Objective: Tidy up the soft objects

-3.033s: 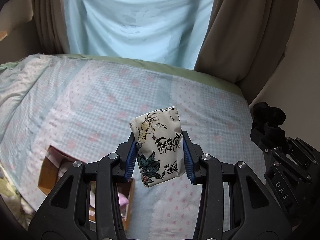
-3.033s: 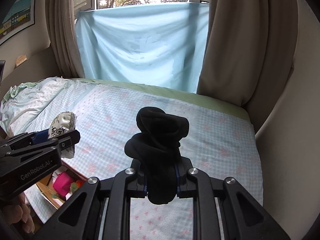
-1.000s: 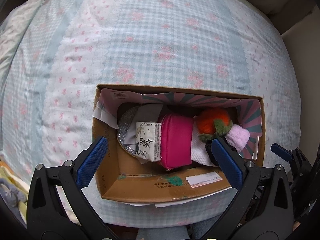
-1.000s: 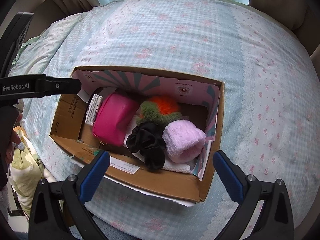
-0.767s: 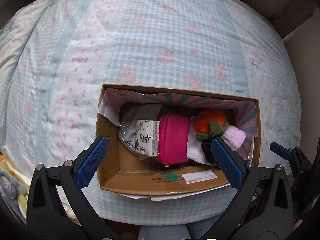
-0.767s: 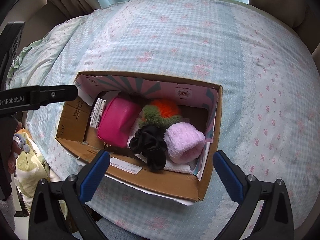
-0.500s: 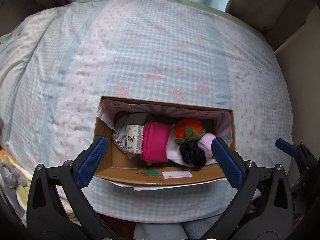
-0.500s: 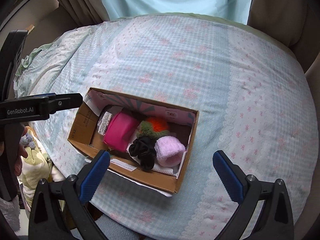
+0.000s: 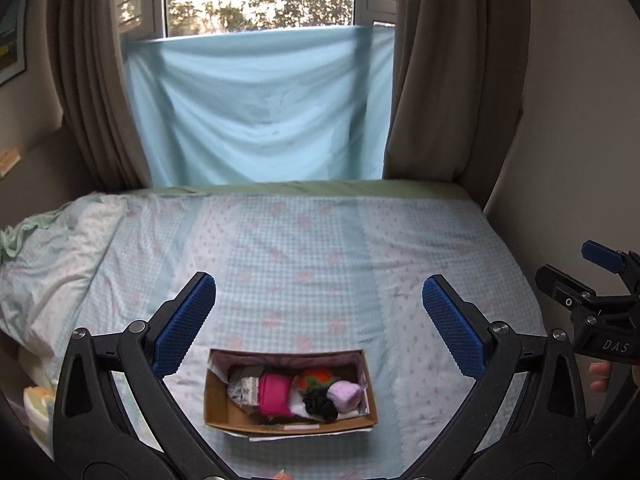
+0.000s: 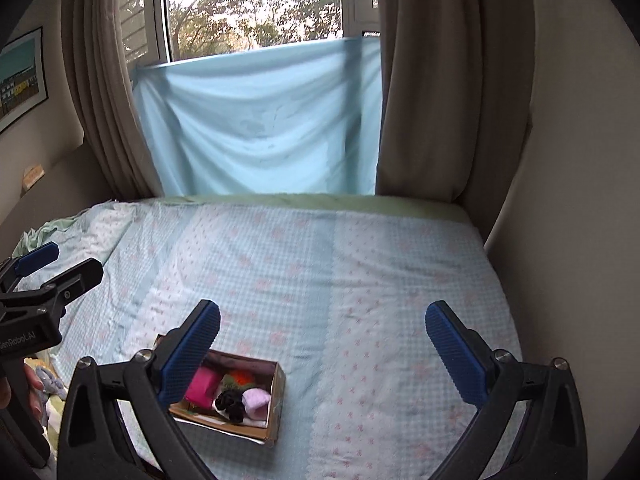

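Note:
A cardboard box point(image 9: 224, 412) point(image 10: 277, 396) sits on the bed near its front edge. Inside lie a printed tissue pack point(image 9: 247, 390), a pink pouch point(image 9: 273, 394) point(image 10: 202, 387), an orange and green plush point(image 9: 316, 377) point(image 10: 240, 378), a black scrunchie point(image 9: 318, 403) point(image 10: 229, 400) and a lilac fluffy piece point(image 9: 345, 394) point(image 10: 256, 399). My left gripper point(image 9: 318, 322) is high above the box, open and empty. My right gripper point(image 10: 322, 340) hangs above and to the right of the box, open and empty too.
The bed point(image 9: 320, 248) wears a pale blue checked cover with pink bows. A light blue sheet point(image 9: 256, 108) hangs under the window between brown curtains point(image 9: 448, 68). A wall bounds the bed's right side. A hand point(image 9: 600, 376) holds the right gripper's handle.
Both grippers let go of the tissue pack and the black scrunchie into the box, then rose and tilted up, away from the box. The box now looks small and low in both views.

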{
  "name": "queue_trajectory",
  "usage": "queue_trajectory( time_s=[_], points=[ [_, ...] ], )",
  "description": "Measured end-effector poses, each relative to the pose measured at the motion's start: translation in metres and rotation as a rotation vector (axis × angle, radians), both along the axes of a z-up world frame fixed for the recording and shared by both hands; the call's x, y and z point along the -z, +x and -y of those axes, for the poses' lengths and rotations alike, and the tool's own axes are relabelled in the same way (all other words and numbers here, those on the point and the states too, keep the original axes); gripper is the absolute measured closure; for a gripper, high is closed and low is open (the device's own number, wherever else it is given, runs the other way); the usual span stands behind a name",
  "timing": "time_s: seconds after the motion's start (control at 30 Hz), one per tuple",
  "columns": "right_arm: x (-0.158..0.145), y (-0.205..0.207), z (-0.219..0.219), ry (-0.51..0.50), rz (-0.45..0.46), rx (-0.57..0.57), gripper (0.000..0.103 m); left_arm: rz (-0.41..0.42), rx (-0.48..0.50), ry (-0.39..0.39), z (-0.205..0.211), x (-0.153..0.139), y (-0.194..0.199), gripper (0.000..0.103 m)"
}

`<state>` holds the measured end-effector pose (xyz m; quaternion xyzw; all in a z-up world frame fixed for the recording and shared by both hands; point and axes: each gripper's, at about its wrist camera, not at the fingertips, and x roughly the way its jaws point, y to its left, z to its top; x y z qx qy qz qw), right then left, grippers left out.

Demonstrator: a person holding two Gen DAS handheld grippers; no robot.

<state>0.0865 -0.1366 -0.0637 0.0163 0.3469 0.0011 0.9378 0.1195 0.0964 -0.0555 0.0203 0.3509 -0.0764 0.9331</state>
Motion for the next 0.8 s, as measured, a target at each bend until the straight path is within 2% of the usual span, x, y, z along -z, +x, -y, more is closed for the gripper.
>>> queue_trajectory(
  time_s=[0.13,0.27,0.43,0.8],
  points=[
    [-0.024,-0.017,0.010,-0.016,0.067,0.045,0.001,0.100,0.015,-0.047,0.008,-0.035,-0.018,0.000],
    [-0.030,-0.028,0.015,-0.036,0.101,0.066,0.001,0.177,0.000,-0.048,0.013,-0.044,-0.038,0.000],
    [-0.029,-0.033,0.016,-0.039,0.133,0.058,0.001,0.185,0.003,-0.062,0.017,-0.038,-0.048,0.000],
    [-0.027,-0.029,0.025,-0.014,0.154,0.054,0.001,0.226,-0.034,-0.011,0.025,-0.042,-0.052,0.000]
  ],
)
